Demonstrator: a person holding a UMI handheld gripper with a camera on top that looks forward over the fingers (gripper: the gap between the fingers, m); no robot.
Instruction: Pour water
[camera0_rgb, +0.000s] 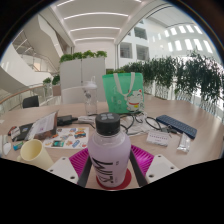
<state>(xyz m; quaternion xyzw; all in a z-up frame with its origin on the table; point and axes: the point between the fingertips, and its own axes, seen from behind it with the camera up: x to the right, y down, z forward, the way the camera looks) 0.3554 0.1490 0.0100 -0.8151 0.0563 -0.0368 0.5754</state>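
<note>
We see a white bottle (108, 152) with a dark cap, pink pads (80, 161), a green bag (122, 90) and a pale yellow cup (34, 151).

Bottle (109, 152) between fingers (79, 160), cup (33, 152) left

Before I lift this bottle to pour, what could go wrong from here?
1. The bottle stands between the fingers with its cap on; tipping it now would likely pour nothing.
2. Whether both pads press on it cannot be told, so it might slip when lifted.
3. The yellow cup sits off to the side with papers and cables close by; a stray pour could wet them.
</note>
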